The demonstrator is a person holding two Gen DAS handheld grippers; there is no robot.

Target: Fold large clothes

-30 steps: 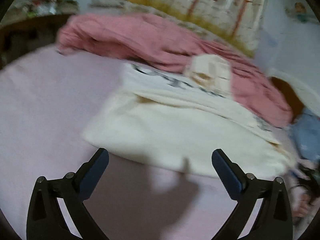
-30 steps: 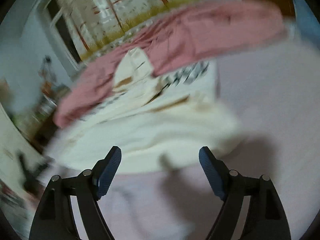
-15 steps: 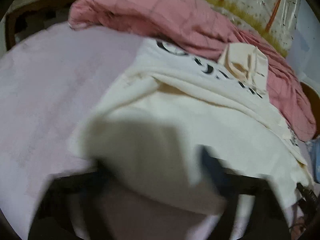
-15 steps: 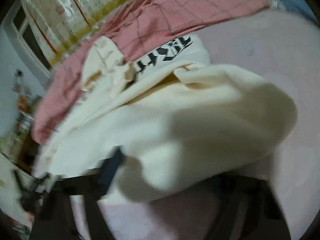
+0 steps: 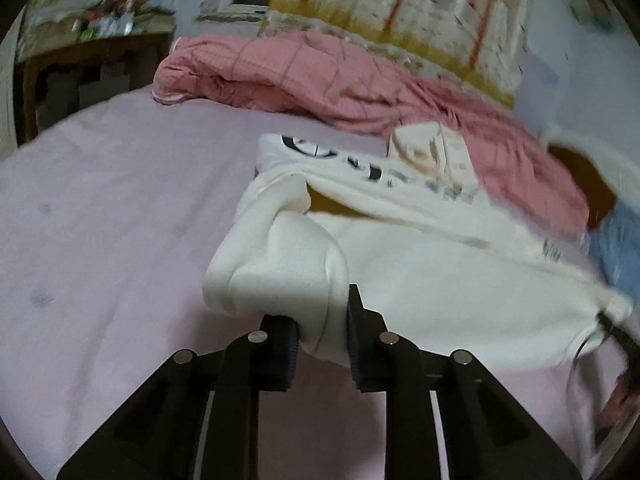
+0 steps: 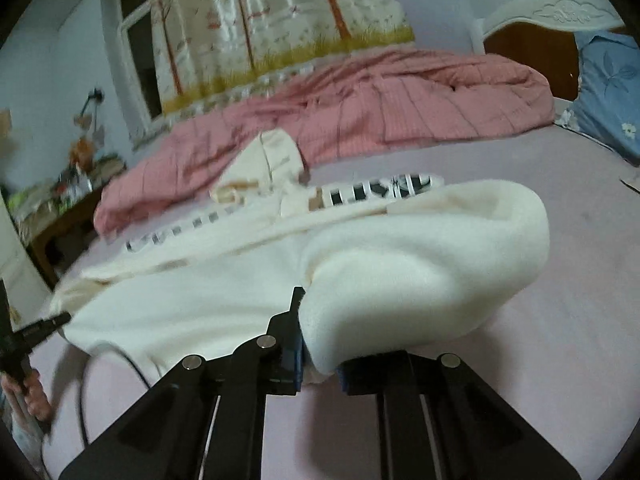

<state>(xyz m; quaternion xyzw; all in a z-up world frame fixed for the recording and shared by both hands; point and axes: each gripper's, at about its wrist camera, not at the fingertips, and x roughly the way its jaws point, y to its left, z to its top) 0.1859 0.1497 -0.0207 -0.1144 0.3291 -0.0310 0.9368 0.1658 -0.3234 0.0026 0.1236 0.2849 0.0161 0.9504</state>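
Both grippers have just been closing and now pinch the cream garment (image 5: 460, 292) — the left gripper (image 5: 322, 340) on one near corner, the right gripper (image 6: 320, 360) on the other; each raises a bunched fold. Most of the garment lies on the pink bedsheet (image 5: 100, 220), just in front of the rumpled pink quilt (image 6: 400, 104); its far edge carries black lettering.

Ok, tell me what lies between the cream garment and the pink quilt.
In the left wrist view, a smaller folded cream piece lies between the cream garment and the pink quilt, overlapping both edges.
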